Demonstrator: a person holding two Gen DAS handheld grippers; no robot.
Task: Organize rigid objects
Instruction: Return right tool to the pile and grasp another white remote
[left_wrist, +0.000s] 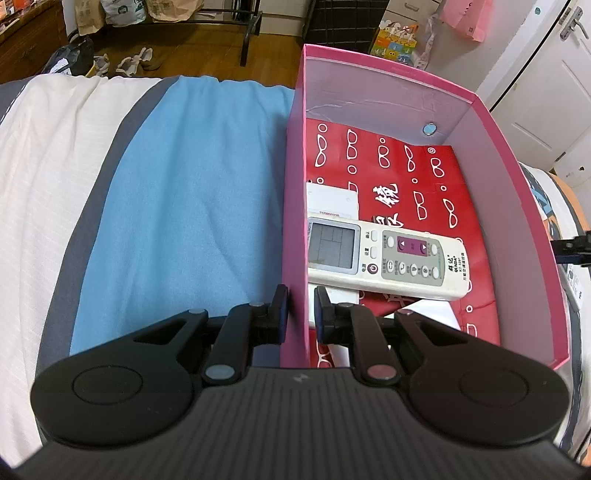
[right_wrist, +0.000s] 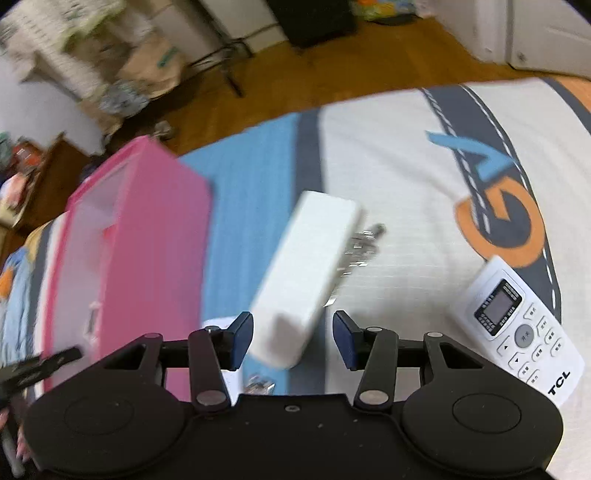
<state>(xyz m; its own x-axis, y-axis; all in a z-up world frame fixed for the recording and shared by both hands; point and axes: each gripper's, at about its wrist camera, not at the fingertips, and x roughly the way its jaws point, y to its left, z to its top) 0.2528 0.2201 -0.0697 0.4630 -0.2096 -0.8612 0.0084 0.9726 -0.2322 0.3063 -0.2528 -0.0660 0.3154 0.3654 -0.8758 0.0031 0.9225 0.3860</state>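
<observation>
Left claw (left_wrist: 301, 314) pinching pink box (left_wrist: 513, 206) wall; cream remote (left_wrist: 384, 258) lying inside. Right claw (right_wrist: 293, 338) gaping, empty, nearing white block (right_wrist: 310, 277); TCL remote (right_wrist: 524, 332) waiting on bed (right_wrist: 388, 155).

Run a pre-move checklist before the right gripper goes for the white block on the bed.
1. Left gripper clamped on pink box wall: ok.
2. Right gripper open and empty: ok.
3. White block between the right gripper's fingers: not ok, only its near end, tilted.
4. Free space in box beside beige remote: ok.
5. Keys clear of block: cannot tell, blurred.
6. TCL remote clear of the grasp: ok.
</observation>
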